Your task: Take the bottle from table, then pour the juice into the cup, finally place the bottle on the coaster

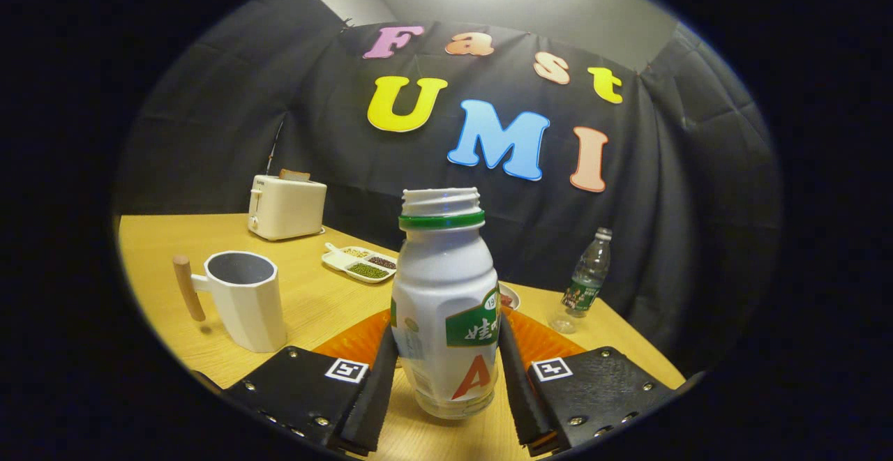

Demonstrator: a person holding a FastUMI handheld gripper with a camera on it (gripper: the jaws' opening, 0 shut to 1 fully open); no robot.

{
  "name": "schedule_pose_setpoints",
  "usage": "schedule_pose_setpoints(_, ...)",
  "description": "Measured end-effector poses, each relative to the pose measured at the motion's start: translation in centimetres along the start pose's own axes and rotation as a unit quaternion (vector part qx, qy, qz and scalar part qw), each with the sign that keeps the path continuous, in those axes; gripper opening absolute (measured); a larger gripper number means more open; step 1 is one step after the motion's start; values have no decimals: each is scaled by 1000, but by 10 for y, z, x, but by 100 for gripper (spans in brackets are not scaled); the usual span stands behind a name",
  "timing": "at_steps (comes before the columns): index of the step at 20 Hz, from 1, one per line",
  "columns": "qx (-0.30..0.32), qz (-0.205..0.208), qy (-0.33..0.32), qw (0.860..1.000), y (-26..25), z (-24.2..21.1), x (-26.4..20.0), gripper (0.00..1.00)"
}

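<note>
A white juice bottle [445, 307] with a green neck ring and no cap stands upright between my fingers. My gripper [446, 360] is shut on it, one finger [377, 391] pressed to each side of its lower body. Whether its base rests on the table or hangs just above it, I cannot tell. Right behind the bottle lies an orange ribbed coaster [352, 341], partly hidden by the bottle and the fingers. To the left of the fingers stands a white faceted cup [244, 300] with a wooden handle, its grey inside looking empty.
On the wooden table [321, 293], a white toaster [286, 206] with a slice of bread sits at the far left. A divided dish of beans [359, 262] lies beyond the cup. A clear water bottle [589, 276] stands at the right by the cloth wall.
</note>
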State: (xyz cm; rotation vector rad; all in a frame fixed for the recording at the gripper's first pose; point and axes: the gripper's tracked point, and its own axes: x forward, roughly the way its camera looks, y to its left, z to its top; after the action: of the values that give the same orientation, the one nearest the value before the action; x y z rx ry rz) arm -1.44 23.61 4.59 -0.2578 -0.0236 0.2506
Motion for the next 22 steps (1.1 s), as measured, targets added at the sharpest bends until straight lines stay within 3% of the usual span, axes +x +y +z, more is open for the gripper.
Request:
schedule_pose_setpoints(8, -172, -33, -29, 984, 15, 49, 8, 70)
schedule_pose_setpoints(14, -275, -58, -47, 958, 27, 70, 13, 70)
schedule_pose_setpoints(22, -375, -74, -50, 923, 47, 64, 14, 70)
